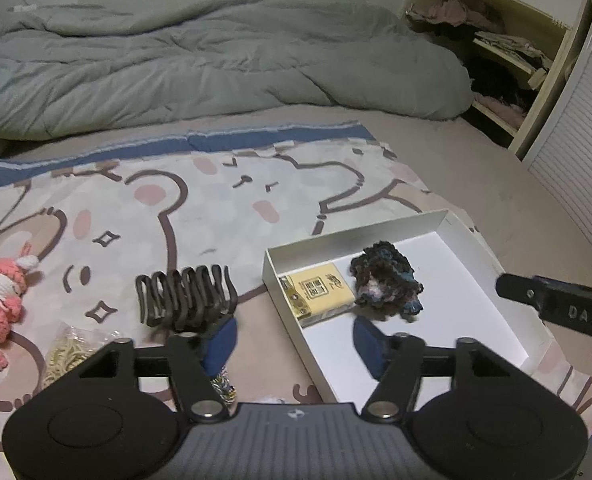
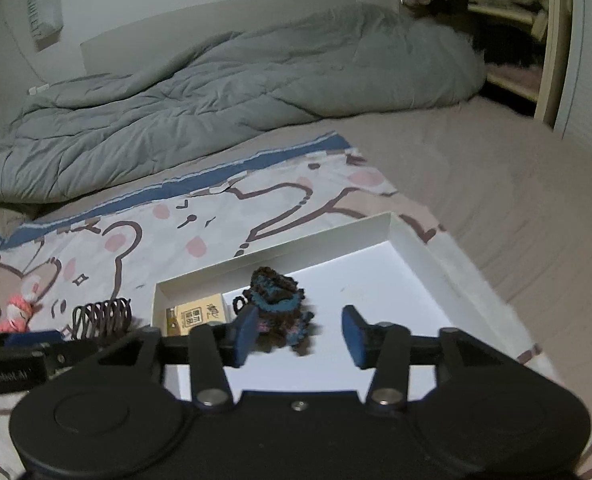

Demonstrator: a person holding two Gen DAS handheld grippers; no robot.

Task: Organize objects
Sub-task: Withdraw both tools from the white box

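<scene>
A shallow white box (image 1: 471, 248) lies on the cartoon-bear blanket. Inside it are a small yellow carton (image 1: 319, 292) and a dark blue-and-brown crocheted scrunchie (image 1: 385, 284), side by side at the far left corner. My left gripper (image 1: 296, 344) hovers open over the box's near left wall, with nothing between its blue pads. In the right wrist view my right gripper (image 2: 299, 336) stands open above the box (image 2: 415, 240). The scrunchie (image 2: 276, 296) lies loose beyond its left pad (image 2: 244, 336), beside the carton (image 2: 200, 314).
On the blanket left of the box are a brown hair claw (image 1: 186, 300), a pink crocheted doll (image 1: 2, 304) and a clear bag of pale bands (image 1: 66, 354). A small multicoloured item (image 1: 224, 388) peeks out under my left finger. A grey duvet (image 1: 196, 64) lies behind, with open shelves (image 1: 507, 60) at the far right.
</scene>
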